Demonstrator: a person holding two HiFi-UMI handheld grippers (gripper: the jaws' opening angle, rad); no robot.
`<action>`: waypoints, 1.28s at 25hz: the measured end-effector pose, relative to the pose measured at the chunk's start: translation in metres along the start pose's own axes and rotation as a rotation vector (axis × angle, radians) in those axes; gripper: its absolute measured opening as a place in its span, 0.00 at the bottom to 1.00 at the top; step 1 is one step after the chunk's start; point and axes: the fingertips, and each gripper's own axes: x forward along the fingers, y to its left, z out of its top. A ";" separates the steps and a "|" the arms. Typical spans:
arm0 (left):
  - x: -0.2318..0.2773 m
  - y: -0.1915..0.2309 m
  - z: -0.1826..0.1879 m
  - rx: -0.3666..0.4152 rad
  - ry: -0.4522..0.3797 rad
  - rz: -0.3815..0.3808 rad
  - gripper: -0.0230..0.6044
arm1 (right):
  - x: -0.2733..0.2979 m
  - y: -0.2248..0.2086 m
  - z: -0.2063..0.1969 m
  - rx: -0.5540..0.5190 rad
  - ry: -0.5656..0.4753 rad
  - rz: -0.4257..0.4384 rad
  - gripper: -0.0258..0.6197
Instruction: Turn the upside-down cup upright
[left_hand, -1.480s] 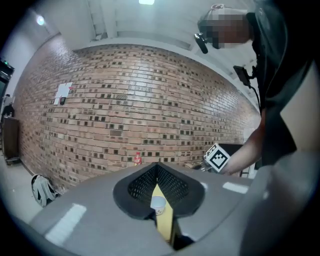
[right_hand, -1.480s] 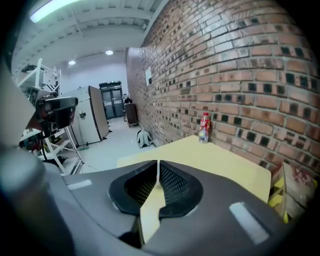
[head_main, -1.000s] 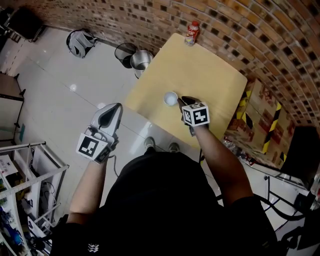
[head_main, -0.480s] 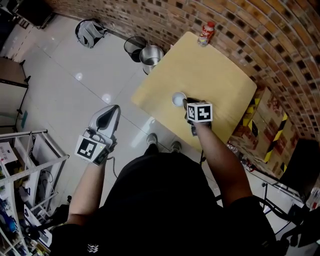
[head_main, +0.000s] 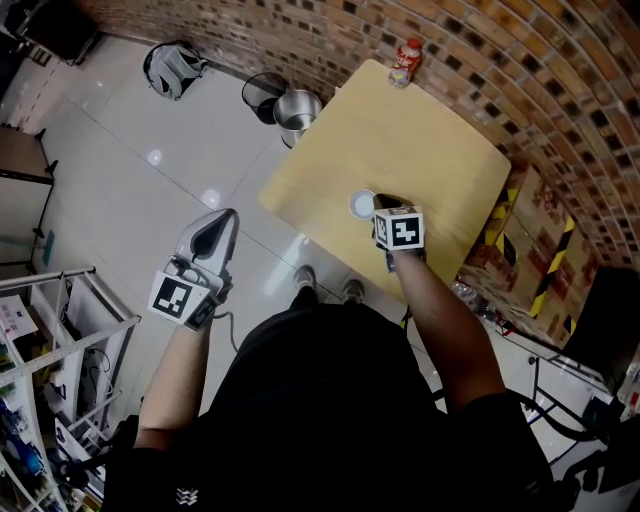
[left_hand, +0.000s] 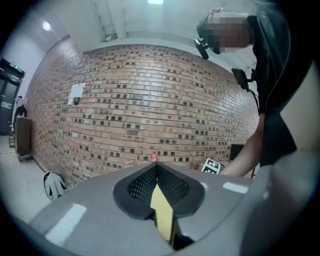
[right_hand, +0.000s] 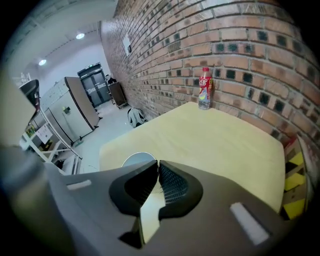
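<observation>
A small white cup (head_main: 361, 204) stands on the pale wooden table (head_main: 420, 130) near its front edge. Only a round face with a white rim shows, so I cannot tell which way up it stands. My right gripper (head_main: 384, 204) points steeply down at the cup's right edge. In the right gripper view its jaws (right_hand: 158, 163) are closing, tips almost together on the rim of the cup (right_hand: 136, 159), which the left jaw half hides. My left gripper (head_main: 222, 222) hangs over the floor left of the table, shut (left_hand: 156, 166) and holding nothing.
A red-capped bottle (head_main: 405, 60) stands at the table's far corner by the brick wall. Two bins (head_main: 297, 108) and a backpack (head_main: 170, 68) sit on the floor to the left. Cardboard boxes (head_main: 520, 230) stand right of the table, a wire shelf (head_main: 60, 330) at the lower left.
The right gripper's tip has come in against the cup's right edge. The cup keeps its place on the table. The left gripper has barely moved.
</observation>
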 end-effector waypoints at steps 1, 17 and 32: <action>0.002 0.000 0.000 0.000 0.000 -0.009 0.04 | -0.005 -0.004 0.000 -0.024 -0.010 -0.027 0.06; 0.071 -0.070 -0.001 0.028 -0.006 -0.293 0.04 | -0.090 -0.098 -0.050 0.113 -0.087 -0.384 0.06; 0.071 -0.087 -0.002 0.054 0.018 -0.323 0.04 | -0.069 -0.066 -0.062 -0.084 0.007 -0.379 0.06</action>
